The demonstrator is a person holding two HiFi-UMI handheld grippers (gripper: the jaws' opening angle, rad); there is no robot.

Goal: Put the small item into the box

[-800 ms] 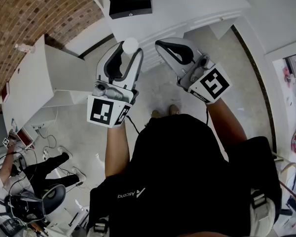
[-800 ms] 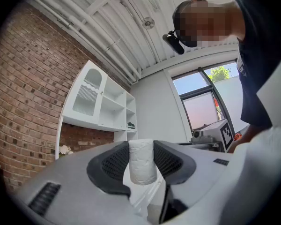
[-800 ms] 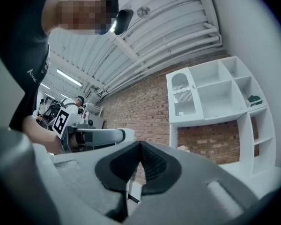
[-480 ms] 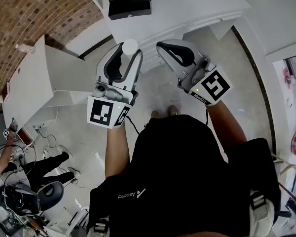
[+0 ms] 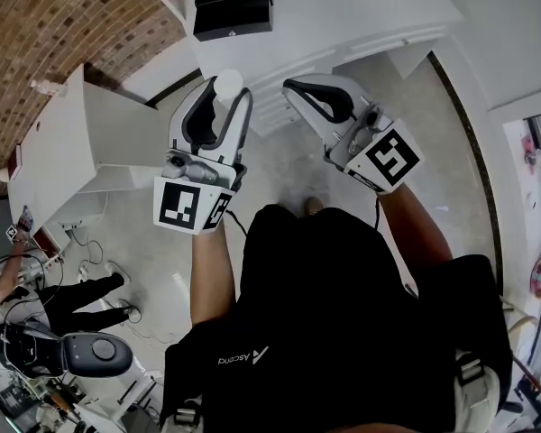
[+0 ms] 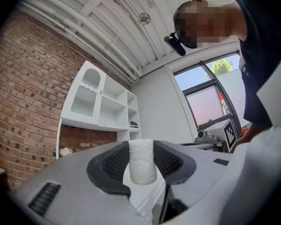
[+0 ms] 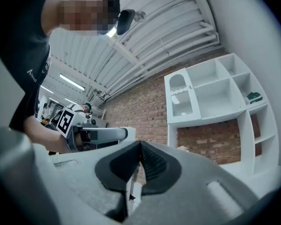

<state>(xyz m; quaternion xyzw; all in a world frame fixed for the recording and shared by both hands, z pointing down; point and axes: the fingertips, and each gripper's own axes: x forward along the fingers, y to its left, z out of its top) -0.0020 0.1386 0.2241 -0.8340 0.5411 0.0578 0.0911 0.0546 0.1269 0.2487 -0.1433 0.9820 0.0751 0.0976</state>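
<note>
My left gripper (image 5: 226, 91) is shut on a small white cylinder (image 5: 229, 82), a roll with a rough surface; in the left gripper view the small white cylinder (image 6: 141, 161) stands upright between the two black pads. My right gripper (image 5: 308, 87) is shut with nothing between its pads, and the right gripper view shows its jaws (image 7: 139, 159) meeting at the tips. Both grippers are held up in front of the person, away from the table. A black box (image 5: 233, 4) lies closed on the white table (image 5: 343, 7) at the top of the head view.
White shelving (image 5: 63, 147) stands at the left by a brick wall (image 5: 45, 16). Another person (image 5: 36, 300) sits on the floor at the lower left among cables. The white table's edge (image 5: 379, 36) runs just beyond the grippers.
Both grippers have stayed almost in place; the left one with the white cylinder drifted slightly left. The view shifted a little, and the person at the lower left moved.
</note>
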